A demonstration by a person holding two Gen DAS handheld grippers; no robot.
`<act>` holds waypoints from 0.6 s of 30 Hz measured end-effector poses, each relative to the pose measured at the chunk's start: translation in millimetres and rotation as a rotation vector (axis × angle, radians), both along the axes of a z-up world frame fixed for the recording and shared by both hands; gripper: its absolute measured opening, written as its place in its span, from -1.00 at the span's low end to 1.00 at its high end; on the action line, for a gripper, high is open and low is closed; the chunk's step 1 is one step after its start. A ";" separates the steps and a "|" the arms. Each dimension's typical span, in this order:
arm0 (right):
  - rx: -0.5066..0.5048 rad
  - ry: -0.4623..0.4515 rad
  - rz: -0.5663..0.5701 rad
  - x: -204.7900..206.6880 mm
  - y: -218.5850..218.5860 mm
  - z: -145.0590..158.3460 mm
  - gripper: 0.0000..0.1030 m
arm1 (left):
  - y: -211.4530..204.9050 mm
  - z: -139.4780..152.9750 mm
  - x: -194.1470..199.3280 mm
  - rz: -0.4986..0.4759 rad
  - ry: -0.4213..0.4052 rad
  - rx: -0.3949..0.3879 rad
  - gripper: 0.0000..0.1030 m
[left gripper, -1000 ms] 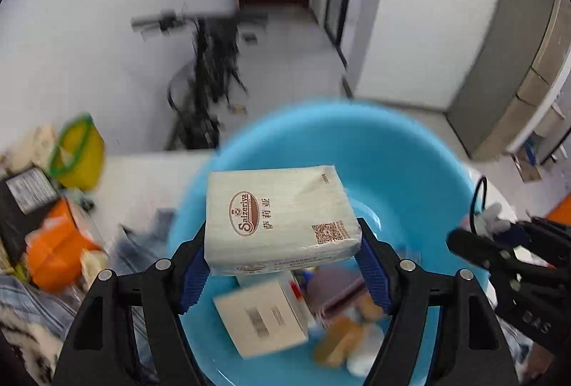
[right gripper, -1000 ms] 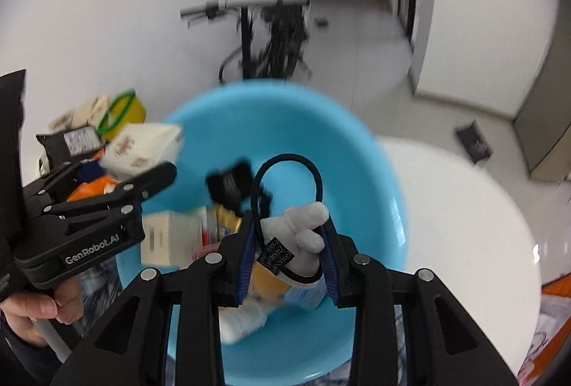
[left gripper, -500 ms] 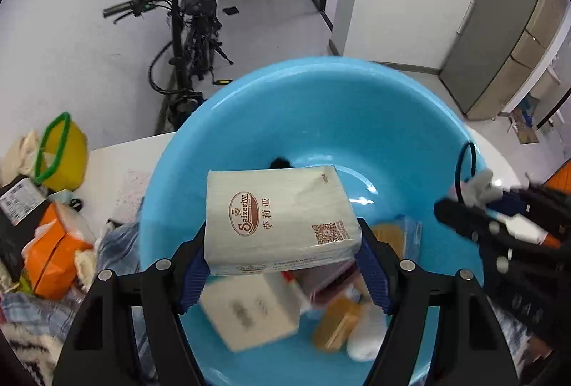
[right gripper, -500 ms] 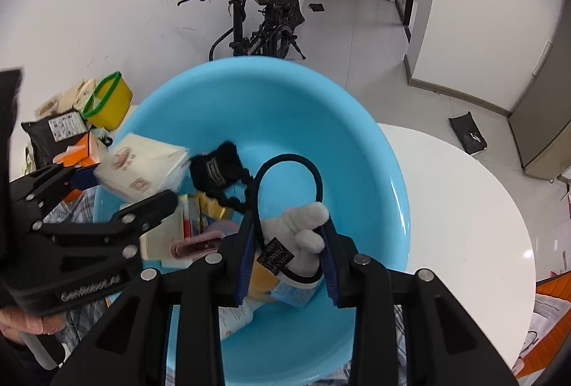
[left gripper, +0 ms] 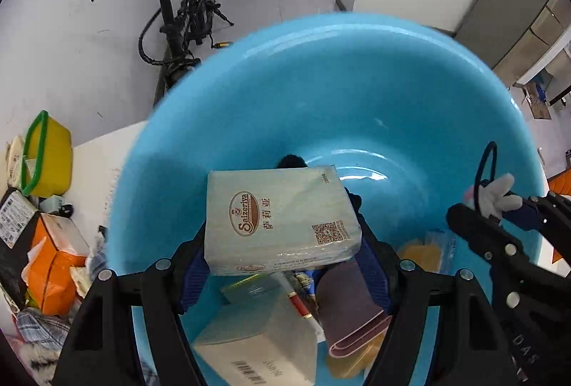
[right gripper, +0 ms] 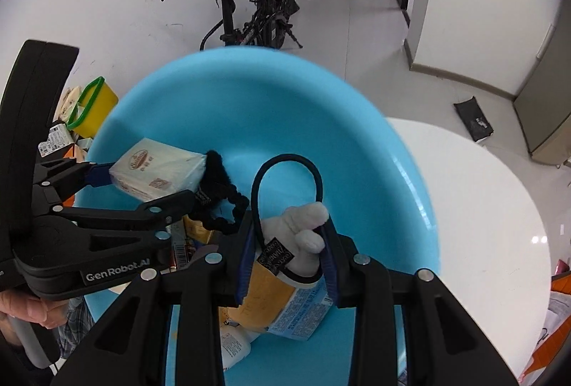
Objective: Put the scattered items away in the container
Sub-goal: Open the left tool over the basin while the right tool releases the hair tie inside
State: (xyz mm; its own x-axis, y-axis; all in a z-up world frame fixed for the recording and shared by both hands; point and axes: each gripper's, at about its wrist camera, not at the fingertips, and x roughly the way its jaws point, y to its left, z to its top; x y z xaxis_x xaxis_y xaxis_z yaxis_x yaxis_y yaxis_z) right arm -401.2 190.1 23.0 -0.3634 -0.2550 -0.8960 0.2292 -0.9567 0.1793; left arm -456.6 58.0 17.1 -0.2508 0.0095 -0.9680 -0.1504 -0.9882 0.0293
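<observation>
A big blue basin (left gripper: 357,93) fills both views, also in the right wrist view (right gripper: 249,107). My left gripper (left gripper: 282,264) is shut on a white tissue pack (left gripper: 278,218) and holds it over the basin; the pack also shows in the right wrist view (right gripper: 157,168). My right gripper (right gripper: 289,261) is shut on a small white plush toy with a black loop (right gripper: 307,225), above the basin's right side; the toy also shows in the left wrist view (left gripper: 496,197). In the basin lie a white box (left gripper: 264,346), a maroon pouch (left gripper: 353,311), a black hair tie (right gripper: 217,204) and snack packs (right gripper: 282,307).
The basin stands on a white round table (right gripper: 492,200). Left of it lie an orange pack (left gripper: 53,261), a yellow basket with a green handle (left gripper: 46,157) and checked cloth (left gripper: 35,329). A bicycle (left gripper: 182,15) stands by the wall behind.
Both grippers have moved forward and lower over the basin, each keeping its item. The basin now looms larger in both views.
</observation>
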 end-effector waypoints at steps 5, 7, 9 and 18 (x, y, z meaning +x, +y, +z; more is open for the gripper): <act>0.018 0.014 0.011 5.8 0.7 -3.3 -0.39 | -13.2 0.8 -2.8 0.060 0.009 0.042 0.64; 0.016 0.018 0.001 5.2 2.7 -0.7 -0.39 | -20.7 6.7 -1.9 0.082 0.032 0.054 0.64; 0.009 0.025 -0.003 5.4 4.6 3.0 -0.39 | -24.2 15.0 0.4 0.072 0.053 0.065 0.64; -0.003 0.037 -0.014 6.9 2.7 9.4 -0.35 | -47.4 44.4 14.1 0.090 0.109 0.143 0.65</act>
